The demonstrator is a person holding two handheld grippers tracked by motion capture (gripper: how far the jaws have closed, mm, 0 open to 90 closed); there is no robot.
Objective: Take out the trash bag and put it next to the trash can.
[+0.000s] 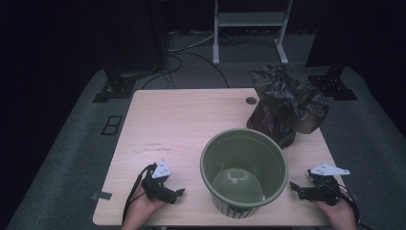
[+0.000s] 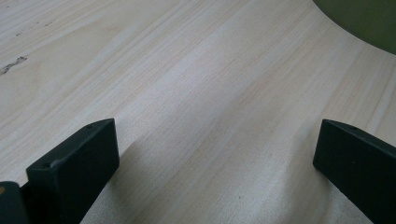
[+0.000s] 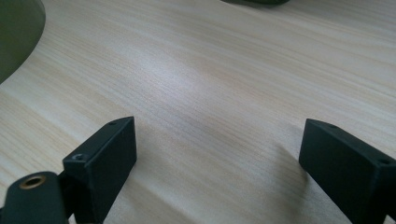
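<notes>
On desk (image 1: 182,120): green bin (image 1: 244,170) ctr, black bag (image 1: 287,105) behind. L hand-held gripper (image 1: 178,193) & R hand-held gripper (image 1: 293,188) flank bin, both released, jaws wide, nothing held.

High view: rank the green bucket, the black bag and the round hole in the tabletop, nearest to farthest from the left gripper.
From the left gripper, at the table's near left:
1. Green bucket, just to its right, near the front edge.
2. Black bag, at the far right, behind the bucket.
3. Round hole, near the far edge, beside the bag. It and the bag are close; the order of these two is uncertain.
</notes>
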